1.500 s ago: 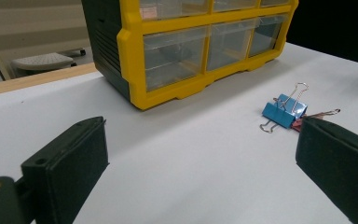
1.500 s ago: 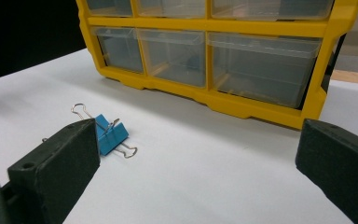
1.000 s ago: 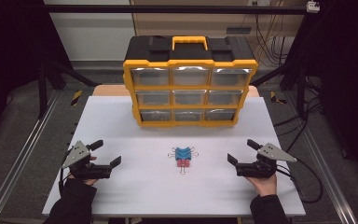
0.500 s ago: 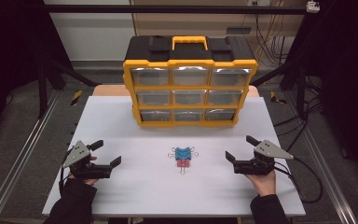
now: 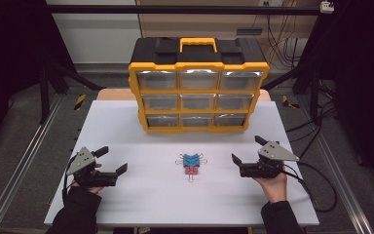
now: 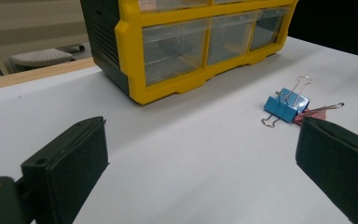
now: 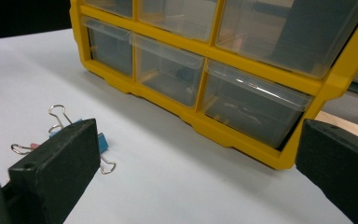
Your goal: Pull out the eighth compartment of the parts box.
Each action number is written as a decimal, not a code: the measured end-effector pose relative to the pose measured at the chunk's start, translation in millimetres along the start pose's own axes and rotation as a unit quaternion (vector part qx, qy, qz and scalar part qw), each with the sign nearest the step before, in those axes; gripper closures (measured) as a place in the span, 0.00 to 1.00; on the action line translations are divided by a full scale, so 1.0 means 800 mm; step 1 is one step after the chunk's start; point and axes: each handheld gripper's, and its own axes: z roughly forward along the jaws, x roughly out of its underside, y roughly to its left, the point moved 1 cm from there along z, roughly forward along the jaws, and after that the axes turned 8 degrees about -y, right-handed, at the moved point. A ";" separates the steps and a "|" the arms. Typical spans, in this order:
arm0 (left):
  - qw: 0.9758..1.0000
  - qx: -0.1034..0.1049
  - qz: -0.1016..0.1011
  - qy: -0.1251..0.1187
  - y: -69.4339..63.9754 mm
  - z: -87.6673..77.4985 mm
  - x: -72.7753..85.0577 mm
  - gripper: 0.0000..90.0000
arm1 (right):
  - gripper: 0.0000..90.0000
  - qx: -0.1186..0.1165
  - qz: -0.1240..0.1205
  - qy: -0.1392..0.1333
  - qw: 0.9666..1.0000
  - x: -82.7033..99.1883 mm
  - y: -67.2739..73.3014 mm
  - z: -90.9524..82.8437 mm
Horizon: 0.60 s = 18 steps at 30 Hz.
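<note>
Binder clips, a blue binder clip [image 5: 191, 160] touching a red binder clip [image 5: 191, 170], lie mid-table before the drawer organizer [image 5: 198, 92]. I hold my left gripper [image 5: 111, 161] and right gripper [image 5: 246, 152] wide, empty, flanking them. I judge this the approach; next, close in squarely on one clip.

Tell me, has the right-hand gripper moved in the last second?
Yes. The right gripper has slid left across the table toward the clips.

Glossy plastic drawer cabinet [image 5: 198, 87] on matt white table [image 5: 126, 131].
</note>
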 end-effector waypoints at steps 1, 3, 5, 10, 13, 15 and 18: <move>1.000 0.000 0.000 0.000 0.000 0.000 0.000 0.02 | 0.01 -0.001 -0.006 0.000 1.000 -0.002 0.000 0.001; 1.000 0.000 0.000 0.000 0.000 0.000 0.000 0.02 | 0.02 -0.002 -0.014 0.004 1.000 -0.005 0.001 0.003; 1.000 0.000 0.000 -0.001 0.000 0.000 0.000 0.02 | 0.02 -0.004 -0.025 0.006 1.000 -0.008 0.002 0.005; 1.000 0.000 0.000 0.001 0.000 0.000 0.000 0.02 | 0.02 -0.009 -0.044 0.015 0.999 -0.015 0.004 0.011; 1.000 0.000 0.001 0.001 0.000 0.000 0.000 0.02 | 0.01 -0.014 -0.058 0.018 0.998 -0.018 0.006 0.015; 1.000 0.000 0.001 0.002 0.000 0.000 0.001 0.02 | 0.01 -0.017 -0.064 0.023 0.998 -0.021 0.008 0.017; 1.000 -0.001 0.002 0.002 0.000 0.001 0.001 0.02 | 0.01 -0.020 -0.073 0.025 0.997 -0.025 0.010 0.020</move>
